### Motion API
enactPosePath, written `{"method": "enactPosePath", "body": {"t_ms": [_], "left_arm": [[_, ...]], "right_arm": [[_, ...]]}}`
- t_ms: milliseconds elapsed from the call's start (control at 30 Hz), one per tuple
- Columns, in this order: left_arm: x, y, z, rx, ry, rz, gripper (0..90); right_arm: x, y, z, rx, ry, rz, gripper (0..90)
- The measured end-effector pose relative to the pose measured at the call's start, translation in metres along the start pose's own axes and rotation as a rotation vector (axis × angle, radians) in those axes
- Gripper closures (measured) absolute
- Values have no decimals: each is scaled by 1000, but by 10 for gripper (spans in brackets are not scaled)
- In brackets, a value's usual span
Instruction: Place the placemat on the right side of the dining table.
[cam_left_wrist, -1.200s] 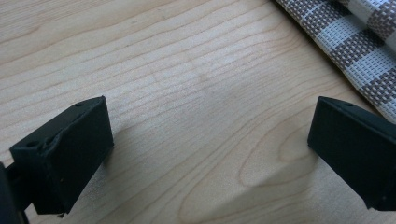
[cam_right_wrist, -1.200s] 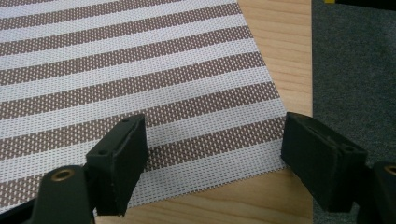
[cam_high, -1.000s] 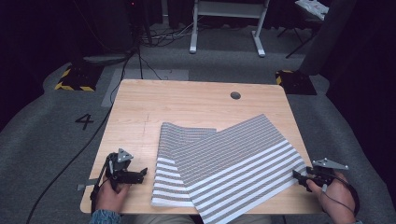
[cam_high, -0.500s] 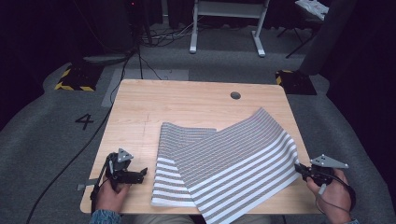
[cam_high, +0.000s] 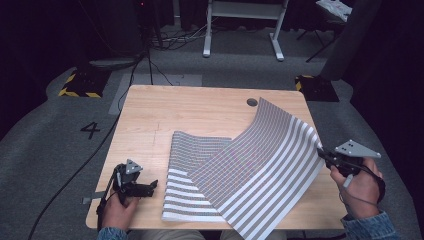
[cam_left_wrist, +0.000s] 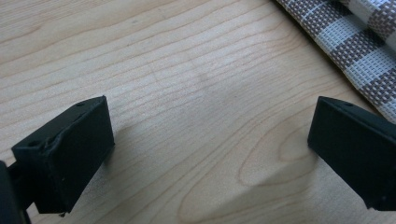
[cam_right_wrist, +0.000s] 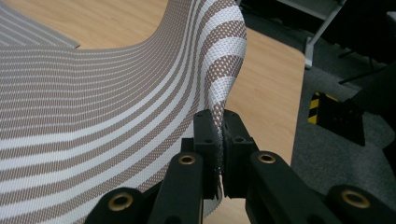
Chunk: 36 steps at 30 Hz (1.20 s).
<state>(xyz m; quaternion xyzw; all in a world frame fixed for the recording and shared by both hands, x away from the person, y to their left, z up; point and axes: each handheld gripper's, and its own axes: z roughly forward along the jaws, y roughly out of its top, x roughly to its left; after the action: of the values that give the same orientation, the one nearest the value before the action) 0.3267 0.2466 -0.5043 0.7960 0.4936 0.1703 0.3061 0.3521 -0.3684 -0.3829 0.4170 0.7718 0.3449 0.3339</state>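
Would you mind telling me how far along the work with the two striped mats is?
Done: the right gripper is shut on the top striped mat's right edge, which curls up off the table. In hand: peeling that mat away. Left: the lower striped mat lies flat, untouched; the left gripper rests open beside it.

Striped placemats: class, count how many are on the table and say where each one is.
2. One striped placemat lies flat near the front edge of the table. The other placemat overlaps it, its right edge pinched and raised by the right gripper. More could hide underneath.
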Motion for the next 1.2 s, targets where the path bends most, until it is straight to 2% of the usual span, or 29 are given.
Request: {"method": "enactPosePath", "body": {"t_ms": [367, 500, 633, 667, 700, 767, 800, 833, 900, 1033, 1067, 1133, 1200], "left_arm": [[0, 0, 0, -3, -4, -2, 4], [0, 0, 0, -2, -3, -2, 4], [0, 0, 0, -5, -2, -2, 4], [0, 0, 0, -5, -1, -2, 4], [0, 0, 0, -5, -2, -2, 4], [0, 0, 0, -2, -3, -1, 3], [0, 0, 0, -2, -3, -1, 3], [0, 0, 0, 2, -2, 1, 3], [1, 0, 0, 5, -6, 1, 2], [0, 1, 0, 0, -1, -2, 2], [0, 1, 0, -1, -2, -2, 2], [0, 1, 1, -3, -4, -6, 1], [0, 1, 1, 0, -3, -3, 1]], "right_arm": [[-18, 38, 19, -9, -41, -30, 874], [-29, 58, 35, -1, -82, -46, 873], [-38, 65, 49, -5, -112, -72, 846], [-42, 65, 55, -26, -137, -85, 786], [-51, 60, 68, -60, -195, -79, 588], [-57, 52, 75, -67, -220, -39, 479], [-57, 52, 75, -67, -220, -39, 479], [-58, 48, 76, -75, -221, -15, 447], [-59, 42, 73, -67, -217, -13, 431], [-56, 35, 63, -85, -177, 20, 428], [-52, 33, 60, -93, -160, 32, 425], [-42, 31, 51, -89, -123, 17, 420], [-38, 31, 48, -85, -118, 14, 419]]}}
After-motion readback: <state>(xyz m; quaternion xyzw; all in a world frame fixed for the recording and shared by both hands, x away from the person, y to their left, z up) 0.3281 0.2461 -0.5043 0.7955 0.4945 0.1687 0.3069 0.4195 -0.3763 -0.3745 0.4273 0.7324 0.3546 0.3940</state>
